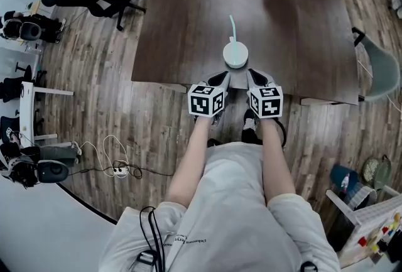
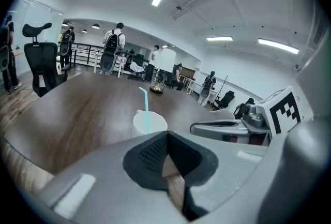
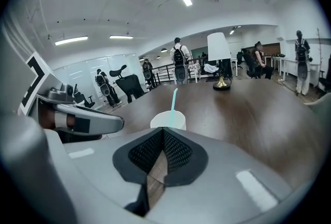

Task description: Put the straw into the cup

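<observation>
My left gripper (image 1: 220, 79) and my right gripper (image 1: 254, 78) sit side by side at the centre of the head view, each with its jaws pressed together on nothing. Just above them in the frame, at the near edge of the dark brown wooden table (image 1: 188, 26), is the white round cup (image 1: 235, 54). The pale turquoise plastic straw (image 1: 232, 27) stands in it, its free end pointing towards the top of the frame.

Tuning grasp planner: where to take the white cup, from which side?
Side wall of the white cup, below the rim, coming in level from the person's side. It stands upright, and the straw rising from its mouth would likely foul a top-down claw.
</observation>
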